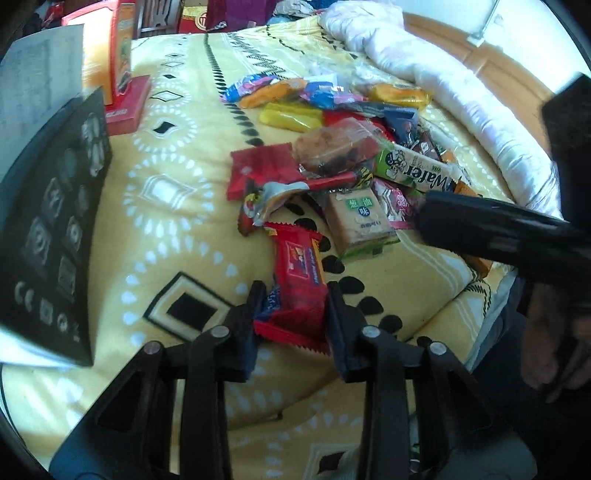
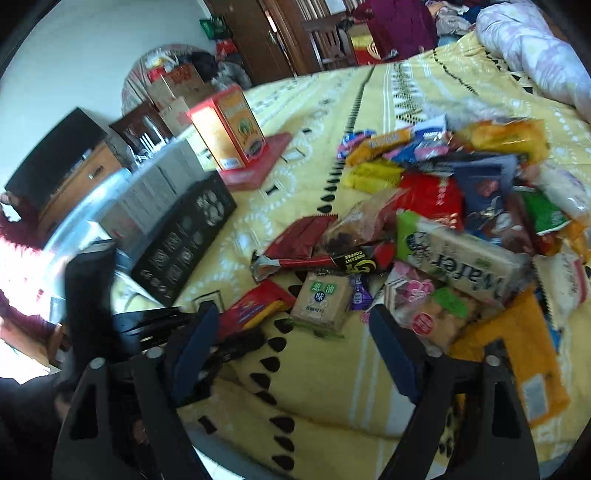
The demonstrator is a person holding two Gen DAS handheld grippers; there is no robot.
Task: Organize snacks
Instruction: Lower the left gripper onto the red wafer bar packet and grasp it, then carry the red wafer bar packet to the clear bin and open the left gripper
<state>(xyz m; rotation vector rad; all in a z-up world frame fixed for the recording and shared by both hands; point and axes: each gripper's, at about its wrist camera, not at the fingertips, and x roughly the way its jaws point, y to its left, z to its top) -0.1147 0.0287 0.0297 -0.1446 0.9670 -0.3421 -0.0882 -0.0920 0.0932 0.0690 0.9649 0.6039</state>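
Observation:
A heap of wrapped snacks [image 1: 343,147] lies on a yellow patterned blanket [image 1: 177,229]; it also shows in the right wrist view [image 2: 443,229]. My left gripper [image 1: 295,295] is shut on a red snack packet [image 1: 299,269] at the near edge of the heap. My right gripper [image 2: 291,325] is open and empty, its jaws wide apart just in front of a tan cracker pack [image 2: 325,299] and a green Wafer pack [image 2: 458,254]. The right gripper also shows as a dark bar at the right in the left wrist view [image 1: 480,229].
A black box [image 1: 55,229] stands at the left, also seen in the right wrist view [image 2: 184,236]. An orange carton [image 2: 229,125] stands on a red flat box [image 2: 258,162] behind it. A white quilt [image 1: 424,62] lies along the far right. Furniture stands beyond the bed [image 2: 258,29].

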